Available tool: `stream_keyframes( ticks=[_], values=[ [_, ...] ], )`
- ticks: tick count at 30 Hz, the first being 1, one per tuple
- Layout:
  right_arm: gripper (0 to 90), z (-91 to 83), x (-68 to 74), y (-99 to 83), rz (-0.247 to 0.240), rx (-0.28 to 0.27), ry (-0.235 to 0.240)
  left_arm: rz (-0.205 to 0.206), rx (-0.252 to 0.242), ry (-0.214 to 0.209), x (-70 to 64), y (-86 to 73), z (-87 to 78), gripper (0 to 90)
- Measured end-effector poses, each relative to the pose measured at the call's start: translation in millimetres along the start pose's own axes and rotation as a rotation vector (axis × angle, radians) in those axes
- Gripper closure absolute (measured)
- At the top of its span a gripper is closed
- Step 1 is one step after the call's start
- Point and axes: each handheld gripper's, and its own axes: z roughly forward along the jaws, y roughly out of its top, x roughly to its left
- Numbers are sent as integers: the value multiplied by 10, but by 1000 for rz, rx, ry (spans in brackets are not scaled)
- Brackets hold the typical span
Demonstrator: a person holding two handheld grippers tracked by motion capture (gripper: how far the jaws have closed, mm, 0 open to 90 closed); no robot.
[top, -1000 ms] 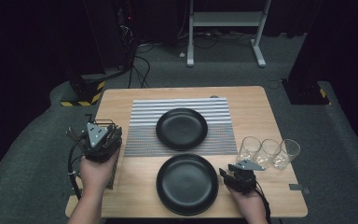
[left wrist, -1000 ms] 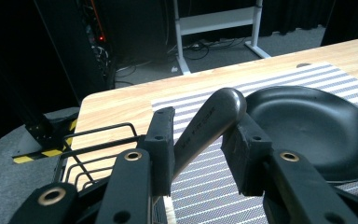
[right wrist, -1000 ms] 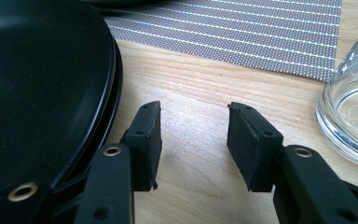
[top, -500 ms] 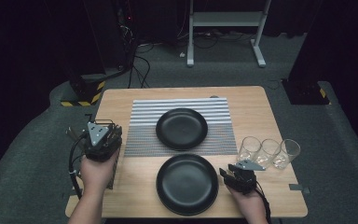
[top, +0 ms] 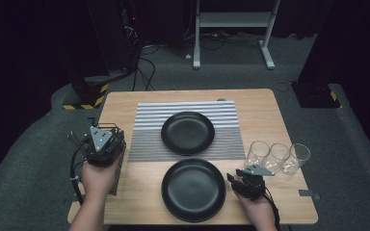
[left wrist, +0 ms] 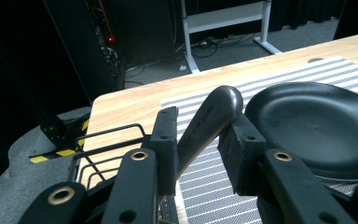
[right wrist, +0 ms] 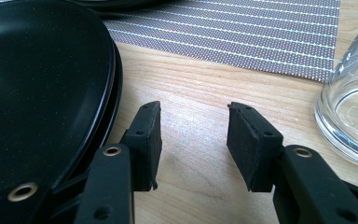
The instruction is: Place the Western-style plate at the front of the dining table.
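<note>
The left hand-held gripper (left wrist: 198, 135) clamps a metal utensil handle (left wrist: 207, 123) beside the striped mat (top: 185, 130), while the right hand-held gripper (right wrist: 193, 140) hangs open and empty by the near black plate (right wrist: 37, 88).

My wooden table (top: 125, 113) carries a grey-and-white striped placemat (top: 149, 144) across its far middle. A black plate (top: 188, 132) sits on that mat, and a second black plate (top: 193, 189) lies straight on the bare wood on my near side, just clear of the mat's near edge. To my right, three clear glasses (top: 278, 156) stand in a row on the wood, touching one another. At my left edge I see a black wire rack (left wrist: 103, 140) on the tabletop beside the mat. A small grey tab (top: 306, 193) lies near the right corner.
</note>
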Motion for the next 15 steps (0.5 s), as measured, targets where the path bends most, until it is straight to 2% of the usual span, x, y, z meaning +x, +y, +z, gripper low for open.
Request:
stream_keyframes(
  ticks=[15],
  values=[
    [544,4,3,0,-6,1,-4,-68,-52,13,196,-37,-136,703]
  ],
)
